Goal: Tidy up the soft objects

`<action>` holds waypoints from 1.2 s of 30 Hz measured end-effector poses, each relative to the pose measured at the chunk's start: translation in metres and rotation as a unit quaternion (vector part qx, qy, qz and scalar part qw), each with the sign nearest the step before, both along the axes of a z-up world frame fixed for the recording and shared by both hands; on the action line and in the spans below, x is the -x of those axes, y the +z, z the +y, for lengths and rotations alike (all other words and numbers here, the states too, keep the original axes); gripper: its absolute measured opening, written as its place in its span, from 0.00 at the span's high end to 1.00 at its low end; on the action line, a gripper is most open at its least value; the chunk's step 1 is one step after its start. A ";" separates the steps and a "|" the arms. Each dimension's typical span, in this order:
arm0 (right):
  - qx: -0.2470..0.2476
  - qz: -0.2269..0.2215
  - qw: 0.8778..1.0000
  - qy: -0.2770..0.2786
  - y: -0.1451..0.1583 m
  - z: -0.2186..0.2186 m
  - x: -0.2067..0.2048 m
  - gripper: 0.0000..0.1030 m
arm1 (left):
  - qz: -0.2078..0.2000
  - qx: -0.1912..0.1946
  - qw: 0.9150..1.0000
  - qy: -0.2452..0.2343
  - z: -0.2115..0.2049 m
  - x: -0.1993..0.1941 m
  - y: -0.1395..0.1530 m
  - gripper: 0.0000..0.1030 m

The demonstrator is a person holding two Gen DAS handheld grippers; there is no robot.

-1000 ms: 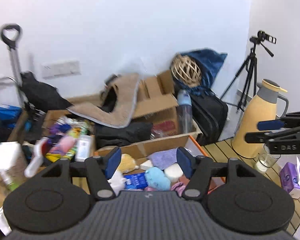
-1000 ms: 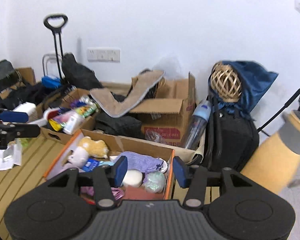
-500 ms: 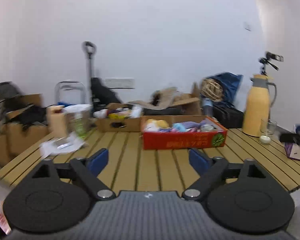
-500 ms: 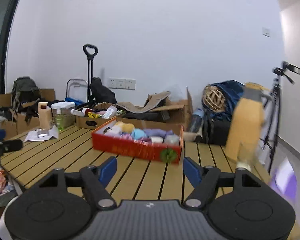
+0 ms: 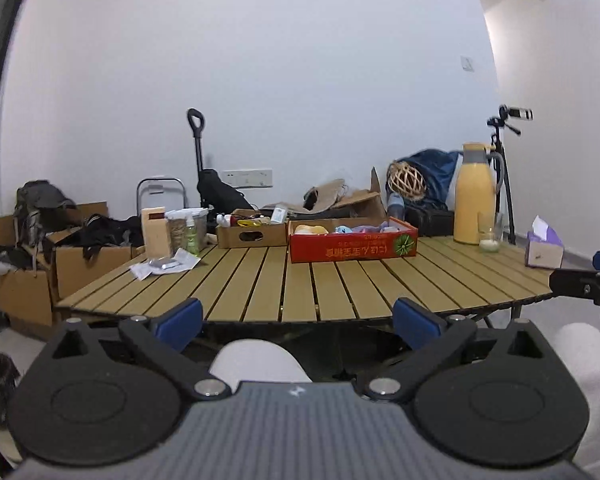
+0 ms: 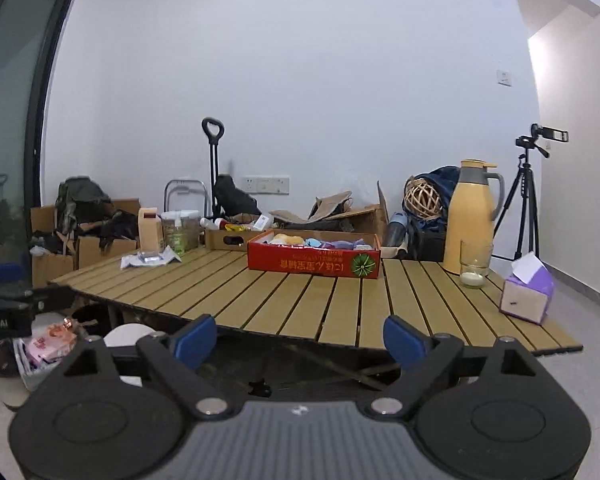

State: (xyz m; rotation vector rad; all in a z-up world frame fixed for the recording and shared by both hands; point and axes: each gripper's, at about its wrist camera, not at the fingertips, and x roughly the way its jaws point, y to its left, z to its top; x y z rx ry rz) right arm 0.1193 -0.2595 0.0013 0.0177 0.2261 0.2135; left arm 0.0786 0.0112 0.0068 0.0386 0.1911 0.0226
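Note:
A red cardboard box [image 5: 352, 245] [image 6: 312, 262] stands at the far middle of the slatted wooden table [image 5: 340, 292] [image 6: 332, 300]. Soft objects [image 5: 342, 230] [image 6: 320, 243] in yellow, blue, purple and white lie in it. My left gripper [image 5: 296, 320] hangs off the table's near edge, well back from the box. Its jaws are opening wide and nothing is between them. My right gripper [image 6: 299, 338] hovers the same way beside it, jaws opening and empty.
A yellow thermos jug [image 6: 474, 216], a glass [image 6: 475, 264] and a purple tissue box [image 6: 526, 294] stand at the table's right. Papers [image 6: 150, 258], jars and a brown carton [image 6: 230, 239] sit at its left and back. A person's white-clad knees [image 5: 260, 362] are under my left gripper.
Both grippers have pulled far back from above the red box to beyond the table's near edge and sunk lower. Both pairs of jaws have spread wider.

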 end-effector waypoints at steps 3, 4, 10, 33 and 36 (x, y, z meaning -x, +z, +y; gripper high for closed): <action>-0.009 -0.009 1.000 -0.003 -0.004 0.002 0.014 0.11 | 0.000 0.011 1.000 -0.002 -0.003 0.015 -0.006 0.00; -0.009 -0.010 1.000 -0.001 -0.006 0.004 0.017 0.11 | -0.003 0.012 1.000 -0.004 -0.003 0.017 -0.006 0.00; -0.001 -0.004 1.000 0.017 -0.010 0.014 0.031 0.07 | -0.020 0.010 1.000 -0.006 -0.004 0.028 -0.001 0.00; -0.003 -0.010 1.000 0.010 -0.005 0.015 0.036 0.01 | -0.022 0.012 1.000 -0.015 -0.002 0.036 0.000 0.00; -0.003 -0.010 1.000 0.011 -0.006 0.015 0.038 0.01 | -0.025 0.013 1.000 -0.013 -0.002 0.038 -0.001 0.00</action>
